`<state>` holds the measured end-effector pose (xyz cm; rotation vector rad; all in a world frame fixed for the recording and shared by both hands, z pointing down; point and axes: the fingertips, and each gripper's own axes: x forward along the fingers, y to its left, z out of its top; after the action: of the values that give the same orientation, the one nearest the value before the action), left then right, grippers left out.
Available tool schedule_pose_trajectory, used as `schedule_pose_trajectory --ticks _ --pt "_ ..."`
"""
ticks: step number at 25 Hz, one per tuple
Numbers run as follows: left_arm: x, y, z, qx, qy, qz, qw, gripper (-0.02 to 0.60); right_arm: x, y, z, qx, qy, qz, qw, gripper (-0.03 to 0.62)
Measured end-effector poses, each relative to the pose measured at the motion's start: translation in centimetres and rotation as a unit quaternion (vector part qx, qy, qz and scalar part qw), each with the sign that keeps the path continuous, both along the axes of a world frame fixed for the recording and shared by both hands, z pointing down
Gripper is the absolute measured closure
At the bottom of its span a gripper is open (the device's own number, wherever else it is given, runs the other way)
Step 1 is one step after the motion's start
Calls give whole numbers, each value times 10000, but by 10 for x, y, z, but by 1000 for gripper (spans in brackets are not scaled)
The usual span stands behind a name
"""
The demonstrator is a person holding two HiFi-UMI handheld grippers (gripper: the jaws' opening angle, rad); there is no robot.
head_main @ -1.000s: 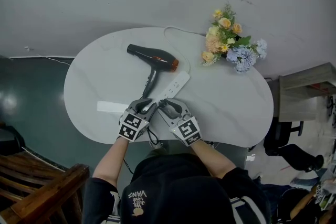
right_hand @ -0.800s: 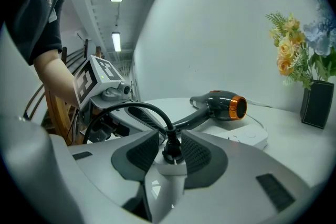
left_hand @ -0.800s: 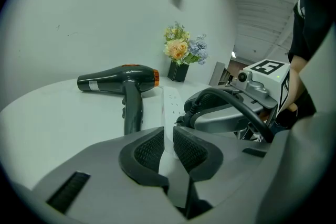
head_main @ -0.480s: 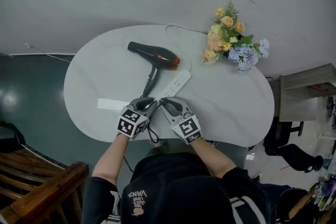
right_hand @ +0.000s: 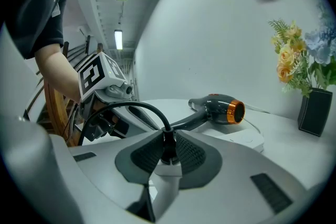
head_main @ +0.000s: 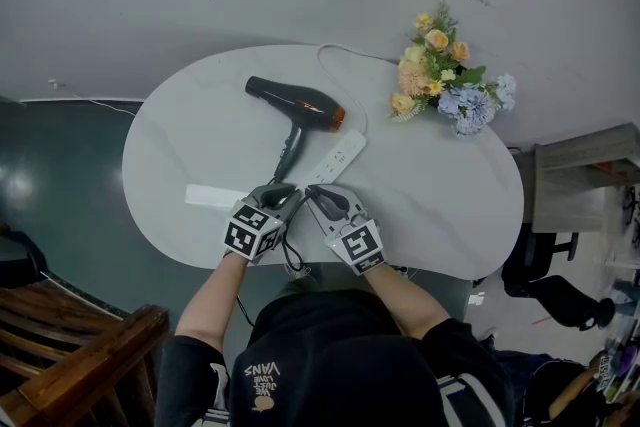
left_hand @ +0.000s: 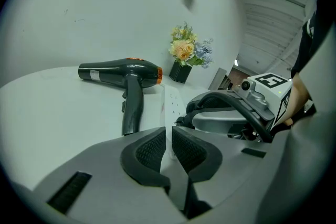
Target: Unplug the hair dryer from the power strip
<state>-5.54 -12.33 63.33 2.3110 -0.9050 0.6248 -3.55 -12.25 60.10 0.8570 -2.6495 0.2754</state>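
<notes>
Jaws of the right gripper [right_hand: 169, 140] are closing on the small black plug [right_hand: 168, 150] at the near end of the long white power strip [head_main: 337, 157]; the left gripper's [left_hand: 169, 141] narrow jaws are closing on the strip itself. Stiff plug, probably tight — take its body, not the soft black cord [right_hand: 126, 107].

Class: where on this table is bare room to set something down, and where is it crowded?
Free: the table between power strip, flowers and right rim; also left of the hair dryer. Crowded: near edge, left gripper closing on the strip, right gripper closing on the plug.
</notes>
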Motion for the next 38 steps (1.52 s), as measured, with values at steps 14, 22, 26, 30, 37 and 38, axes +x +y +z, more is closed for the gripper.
schedule_pose_trajectory --ticks 14,22,26,30,37,38 --pt "1 -1 1 -44 -61 40 10000 528 2 1 -8 171 -15 111 9998 507" --pt "1 -1 1 -25 -25 30 10000 528 9 3 -12 153 -87 221 9996 507" --pt "1 -1 2 -7 -17 -5 10000 528 13 5 -14 100 -126 292 9994 507" --pt "1 -1 2 20 -61 -14 10000 528 15 8 -17 79 -176 335 9993 507" --pt "-2 -1 -3 81 -82 -146 9998 528 20 16 -26 96 -218 426 9988 507" --pt "-3 -2 -5 112 -43 -201 9997 528 22 17 -28 101 -224 434 9988 507"
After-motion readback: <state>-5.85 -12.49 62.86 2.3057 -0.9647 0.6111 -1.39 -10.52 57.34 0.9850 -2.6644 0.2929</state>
